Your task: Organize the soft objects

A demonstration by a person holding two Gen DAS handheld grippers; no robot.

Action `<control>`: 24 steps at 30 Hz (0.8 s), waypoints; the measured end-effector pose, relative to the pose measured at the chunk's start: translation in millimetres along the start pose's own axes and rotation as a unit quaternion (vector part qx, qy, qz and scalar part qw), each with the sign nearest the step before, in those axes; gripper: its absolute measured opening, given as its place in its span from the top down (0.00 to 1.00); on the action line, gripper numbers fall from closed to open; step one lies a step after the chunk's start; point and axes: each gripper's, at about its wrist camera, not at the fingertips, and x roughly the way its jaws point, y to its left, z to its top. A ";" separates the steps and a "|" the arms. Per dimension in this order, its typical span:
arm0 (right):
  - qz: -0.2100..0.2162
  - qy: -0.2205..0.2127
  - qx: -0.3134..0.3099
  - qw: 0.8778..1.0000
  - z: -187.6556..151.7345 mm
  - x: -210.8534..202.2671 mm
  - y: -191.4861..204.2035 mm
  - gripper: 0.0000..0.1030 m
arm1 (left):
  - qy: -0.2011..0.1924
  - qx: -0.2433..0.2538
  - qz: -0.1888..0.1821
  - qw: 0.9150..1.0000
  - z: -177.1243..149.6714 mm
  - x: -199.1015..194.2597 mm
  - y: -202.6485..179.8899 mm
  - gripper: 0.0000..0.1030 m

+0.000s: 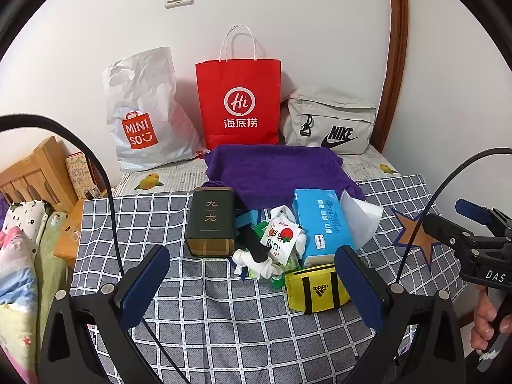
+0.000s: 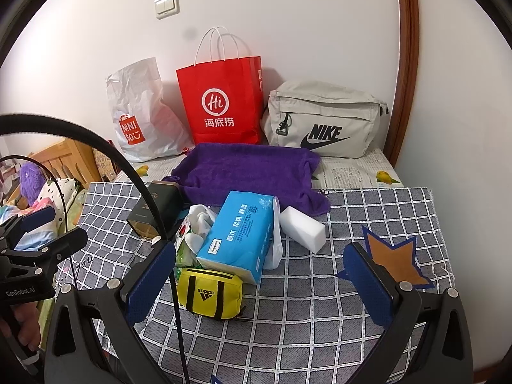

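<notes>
So, left gripper [image 1: 252, 288] and right gripper [image 2: 260, 283] both wide open, empty, hovering near yellow pouch [image 2: 209, 292], blue tissue pack [image 2: 238, 240] behind

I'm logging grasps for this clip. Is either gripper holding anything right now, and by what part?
Nothing is held. The left gripper and right gripper both stand open above the checked cloth, with nothing between their pads.

l gripper [image 1: 252, 283] wide open, jaws spread, holding nothing. r gripper [image 2: 259, 280] also wide open, empty. a hand [image 1: 488, 320] grips the r handle.
</notes>
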 end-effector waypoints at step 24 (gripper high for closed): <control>-0.022 0.031 0.013 0.999 -5.5 39.2 -24.6 0.00 | 0.016 -0.013 -0.007 1.000 -7.5 20.6 15.4 0.00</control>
